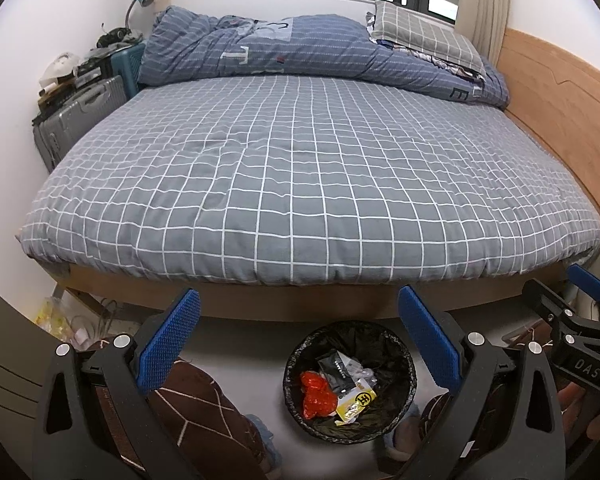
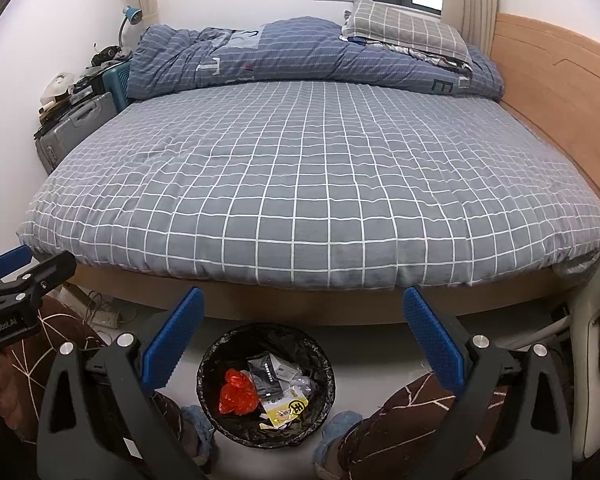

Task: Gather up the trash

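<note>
**Inspector:** Presently, what are both tools doing?

**Assistant:** Both are hanging above the floor at the foot of the bed. The left gripper (image 1: 300,340), black-framed with blue ribbed pads, is standing with its jaws spread wide and nothing between them. The right gripper (image 2: 304,340), of the same build, is likewise gaping and carrying nothing.

**Inspector:** And the trash?

**Assistant:** It is lying inside the round bin lined with a black plastic bag (image 1: 400,350), which is standing on the pale floor just before the wooden bed frame (image 1: 292,304). In it are showing a crumpled red plastic wrapper (image 1: 318,398), a black packet with white print (image 1: 335,374), a yellow-and-white packet (image 1: 358,402) and some clear crinkled film (image 1: 360,372). The red wrapper is resting left of the black packet, touching it; the yellow one is lying nearer the person.

**Inspector:** The bed itself?

**Assistant:** A grey cover with a white grid (image 1: 300,184) is spreading flat across it. A folded blue striped quilt (image 1: 300,48) and a grey checked pillow (image 1: 424,36) are sitting at its far side.

**Inspector:** The person?

**Assistant:** Brown patterned trouser legs (image 2: 404,416) and blue slippers (image 2: 338,426) are flanking the bin.
</note>
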Available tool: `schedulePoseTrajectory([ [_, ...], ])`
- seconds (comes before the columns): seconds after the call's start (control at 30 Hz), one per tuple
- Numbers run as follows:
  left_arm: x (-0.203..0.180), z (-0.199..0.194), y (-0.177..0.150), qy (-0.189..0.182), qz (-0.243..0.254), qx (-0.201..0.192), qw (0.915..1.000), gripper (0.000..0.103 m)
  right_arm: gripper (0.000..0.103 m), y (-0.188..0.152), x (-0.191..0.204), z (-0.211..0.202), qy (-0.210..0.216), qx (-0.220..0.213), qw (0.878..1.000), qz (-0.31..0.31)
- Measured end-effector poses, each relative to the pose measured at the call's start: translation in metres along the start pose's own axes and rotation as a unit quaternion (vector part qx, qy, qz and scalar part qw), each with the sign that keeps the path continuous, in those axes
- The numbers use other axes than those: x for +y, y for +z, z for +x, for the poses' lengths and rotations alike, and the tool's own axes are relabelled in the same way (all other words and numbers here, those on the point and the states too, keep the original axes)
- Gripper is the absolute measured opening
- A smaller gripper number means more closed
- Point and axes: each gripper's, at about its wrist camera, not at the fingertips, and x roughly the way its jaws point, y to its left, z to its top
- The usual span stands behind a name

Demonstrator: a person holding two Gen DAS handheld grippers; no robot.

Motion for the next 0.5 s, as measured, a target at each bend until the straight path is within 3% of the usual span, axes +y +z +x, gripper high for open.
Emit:
schedulePoseTrajectory([
  [0.5, 0.0021, 0.0002, -0.0011, -0.003, -0.006, 0.001, 1.0, 0.097, 0.096, 0.0011, 0.002, -0.0032, 0.002, -0.005, 1.0, 0.001],
])
